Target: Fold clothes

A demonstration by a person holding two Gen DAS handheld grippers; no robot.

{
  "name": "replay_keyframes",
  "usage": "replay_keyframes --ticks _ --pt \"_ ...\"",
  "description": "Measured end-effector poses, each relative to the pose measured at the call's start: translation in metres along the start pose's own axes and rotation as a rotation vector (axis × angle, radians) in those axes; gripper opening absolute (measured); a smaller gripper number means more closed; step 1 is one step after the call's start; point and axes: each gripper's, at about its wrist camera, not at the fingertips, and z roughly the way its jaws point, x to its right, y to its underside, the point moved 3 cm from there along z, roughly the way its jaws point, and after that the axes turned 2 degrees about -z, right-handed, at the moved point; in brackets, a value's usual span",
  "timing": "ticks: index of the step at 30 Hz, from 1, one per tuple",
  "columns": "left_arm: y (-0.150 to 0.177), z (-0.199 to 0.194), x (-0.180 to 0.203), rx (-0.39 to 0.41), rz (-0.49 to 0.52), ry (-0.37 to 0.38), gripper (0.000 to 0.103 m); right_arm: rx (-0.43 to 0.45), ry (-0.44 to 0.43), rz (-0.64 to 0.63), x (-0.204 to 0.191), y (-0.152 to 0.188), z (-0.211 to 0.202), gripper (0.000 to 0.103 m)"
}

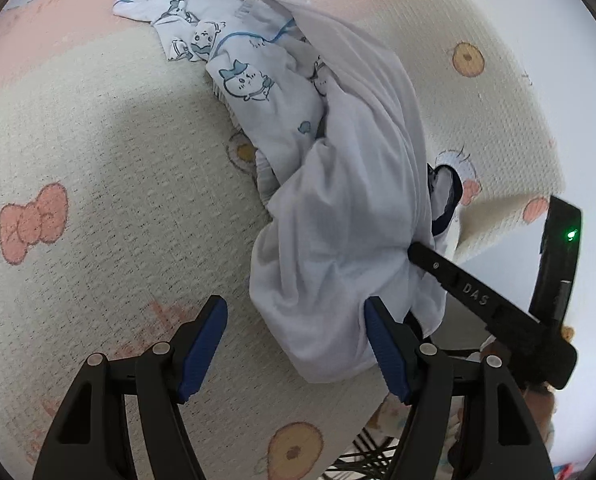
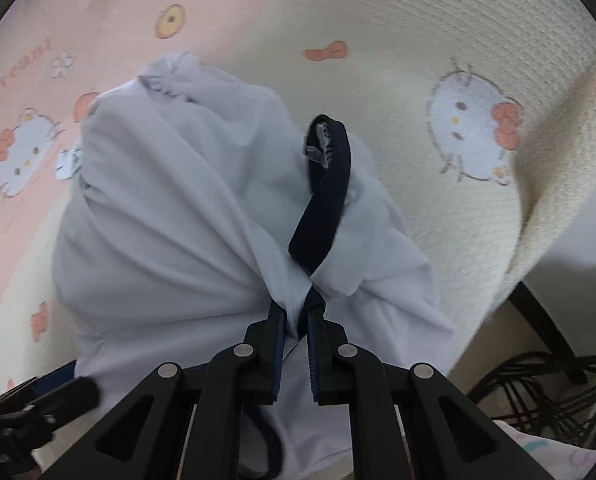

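Observation:
A white garment with dark navy trim (image 1: pixel 354 208) lies bunched on the cream and pink blanket (image 1: pixel 110 184). My right gripper (image 2: pixel 296 320) is shut on its gathered cloth (image 2: pixel 178 216) near the navy collar band (image 2: pixel 326 200), and lifts that part. In the left wrist view the right gripper (image 1: pixel 412 252) comes in from the right and pinches the same cloth. My left gripper (image 1: pixel 296 320) stands open just above the blanket, its right finger beside the garment's lower edge, nothing between the pads. A second white garment with blue cartoon prints (image 1: pixel 234 68) lies behind, partly under the first.
The blanket's right edge (image 2: pixel 546 184) is curled up over the surface's edge. Below it are dark cables and a black frame (image 2: pixel 546 376). Open blanket lies to the left of the garments (image 1: pixel 78 140).

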Motion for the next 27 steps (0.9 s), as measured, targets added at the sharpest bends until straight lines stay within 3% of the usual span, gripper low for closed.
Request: replay_keyframes --ticks 4,7,9,12,16,22,23,27 --pt "-0.005 -0.013 0.002 0.035 0.070 -0.021 0.067 -0.003 -0.004 -0.010 -0.001 -0.001 0.004 0.008" --pt "-0.005 -0.018 0.002 0.046 0.099 -0.020 0.043 0.002 -0.025 -0.012 -0.001 -0.001 0.004 0.011" --pt "-0.003 -0.020 -0.001 0.036 0.095 -0.005 0.029 -0.020 -0.080 -0.001 0.001 0.001 0.003 0.033" --pt "0.000 -0.029 -0.006 0.045 0.098 0.005 0.024 -0.032 -0.149 0.030 0.007 0.007 -0.005 0.052" --pt "-0.003 -0.034 -0.005 0.043 0.116 -0.002 0.021 0.002 -0.243 0.048 0.015 0.014 -0.022 0.056" --pt "-0.104 0.141 0.179 0.066 0.104 -0.003 0.019 0.075 -0.339 -0.072 0.008 0.038 -0.048 0.066" --pt "-0.104 0.144 0.183 0.077 0.110 0.002 0.013 0.071 -0.345 -0.091 0.004 0.041 -0.047 0.066" --pt "-0.106 0.153 0.197 0.085 0.154 -0.032 0.012 0.044 -0.375 -0.165 -0.012 0.058 -0.044 0.066"
